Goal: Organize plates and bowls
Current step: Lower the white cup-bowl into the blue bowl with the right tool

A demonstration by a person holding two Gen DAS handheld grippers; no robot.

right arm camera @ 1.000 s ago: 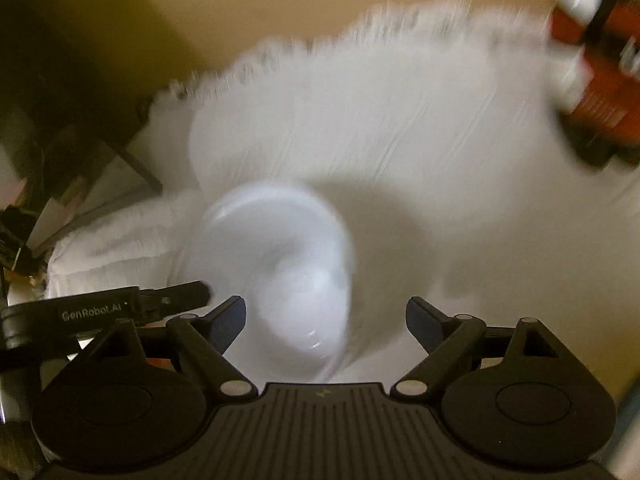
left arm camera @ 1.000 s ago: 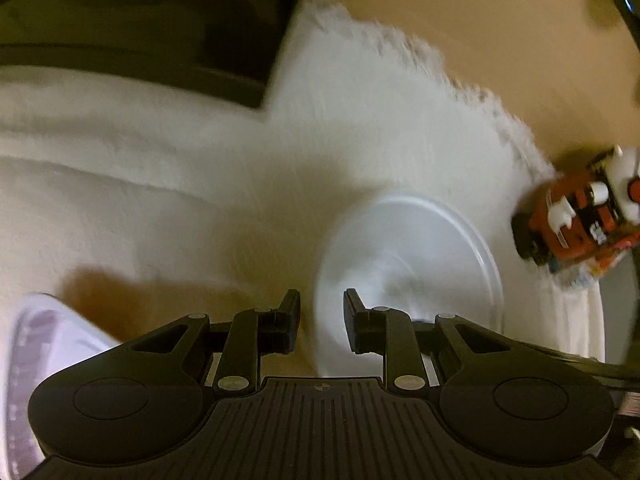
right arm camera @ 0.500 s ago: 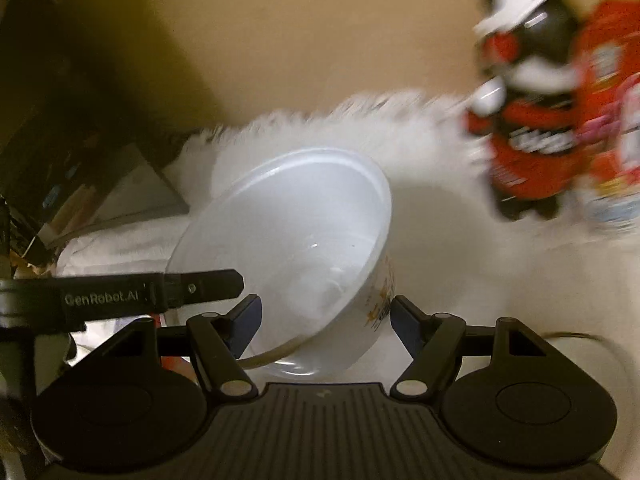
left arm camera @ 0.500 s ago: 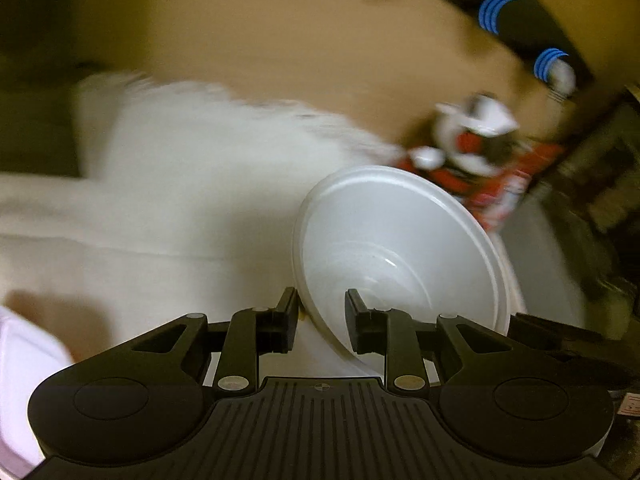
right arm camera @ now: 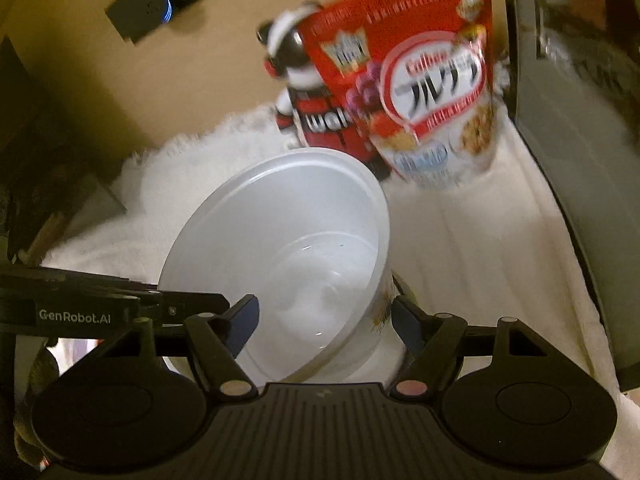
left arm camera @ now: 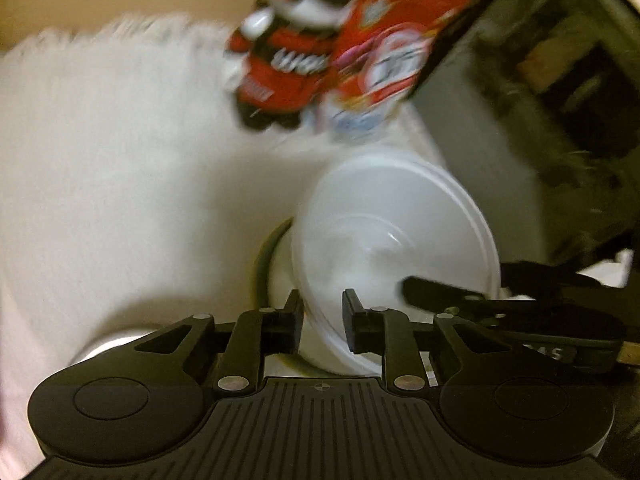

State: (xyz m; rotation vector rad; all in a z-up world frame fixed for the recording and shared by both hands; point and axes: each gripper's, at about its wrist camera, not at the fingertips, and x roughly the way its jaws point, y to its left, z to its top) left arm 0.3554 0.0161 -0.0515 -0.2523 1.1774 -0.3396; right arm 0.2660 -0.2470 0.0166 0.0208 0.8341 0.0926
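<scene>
A white bowl [left arm camera: 396, 248] is tilted and lifted, its near rim pinched between the fingers of my left gripper [left arm camera: 322, 316], which is shut on it. In the right wrist view the same bowl [right arm camera: 288, 256] lies between the wide-open fingers of my right gripper [right arm camera: 324, 318]; the right finger stands next to the bowl's printed outer wall and the left finger is apart from it. The left gripper's arm [right arm camera: 100, 308] enters that view from the left. A pale round object [left arm camera: 276, 264] under the bowl shows only in part.
A white fluffy cloth [right arm camera: 480, 264] covers the surface. A red cereal bag [right arm camera: 424, 80] and a black-and-red mascot toy [right arm camera: 304, 92] stand at the back. A dark appliance [right arm camera: 580, 140] stands at the right. A black device with a blue light [right arm camera: 160, 4] lies behind.
The left gripper has lifted and tilted the bowl and carried it right toward the cereal bag. The right gripper has come up around the bowl with its fingers still open.
</scene>
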